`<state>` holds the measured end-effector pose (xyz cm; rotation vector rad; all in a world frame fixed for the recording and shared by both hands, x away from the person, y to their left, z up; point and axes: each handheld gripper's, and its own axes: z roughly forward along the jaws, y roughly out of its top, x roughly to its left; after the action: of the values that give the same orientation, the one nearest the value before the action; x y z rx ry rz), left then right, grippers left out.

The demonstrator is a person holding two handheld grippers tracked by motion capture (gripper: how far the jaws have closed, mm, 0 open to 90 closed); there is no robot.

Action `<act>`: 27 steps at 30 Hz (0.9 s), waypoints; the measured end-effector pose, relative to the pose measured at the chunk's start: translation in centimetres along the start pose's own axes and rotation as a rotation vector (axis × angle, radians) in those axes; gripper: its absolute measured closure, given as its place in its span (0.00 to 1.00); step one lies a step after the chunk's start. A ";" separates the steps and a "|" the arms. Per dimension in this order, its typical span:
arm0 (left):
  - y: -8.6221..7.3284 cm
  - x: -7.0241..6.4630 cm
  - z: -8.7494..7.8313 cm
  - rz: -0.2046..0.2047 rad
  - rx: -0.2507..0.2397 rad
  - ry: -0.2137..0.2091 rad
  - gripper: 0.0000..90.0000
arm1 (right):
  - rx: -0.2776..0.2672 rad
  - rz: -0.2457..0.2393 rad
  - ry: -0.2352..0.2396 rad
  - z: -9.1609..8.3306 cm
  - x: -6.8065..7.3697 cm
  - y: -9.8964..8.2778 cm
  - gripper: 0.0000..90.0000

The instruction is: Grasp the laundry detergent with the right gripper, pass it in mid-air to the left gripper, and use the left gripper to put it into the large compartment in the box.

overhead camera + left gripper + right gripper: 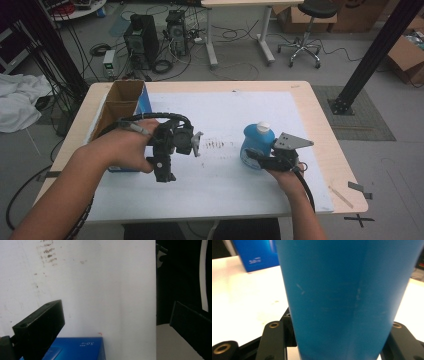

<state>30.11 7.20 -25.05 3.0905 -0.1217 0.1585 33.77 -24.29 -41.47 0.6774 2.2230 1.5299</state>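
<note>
Near the tabletop's right edge, the right claw is clamped on an upright blue bottle with a white cap. By the left edge stands an open cardboard box, inside unseen. The left claw is spread apart, empty.

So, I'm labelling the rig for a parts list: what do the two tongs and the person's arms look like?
Both tongs are black, with blocky flat jaws. The left tongs trail a looping black cable. The right tongs carry a grey three-cornered plate on top, show brass-ringed holes in their own view, and trail a black cable along the forearm. Both forearms are bare, no sleeves in view.
</note>
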 end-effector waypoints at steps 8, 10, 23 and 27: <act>0.4 0.1 -0.6 0.004 0.003 -0.003 0.00 | -0.015 -0.074 0.116 -0.8 1.6 2.8 0.50; 0.6 0.1 -0.8 0.005 0.005 -0.005 0.00 | -0.015 -0.088 0.147 -0.8 2.1 3.4 0.50; 1.2 0.5 -0.7 0.000 0.024 -0.041 0.00 | -0.014 -0.164 0.307 1.0 5.4 4.8 0.50; 1.4 0.5 -0.5 -0.003 0.028 -0.050 0.00 | -0.014 -0.174 0.356 2.1 6.3 4.7 0.50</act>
<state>30.40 5.78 -24.41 3.1230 -0.1180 0.0832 30.55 -17.67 -37.94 0.2087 2.4435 1.6790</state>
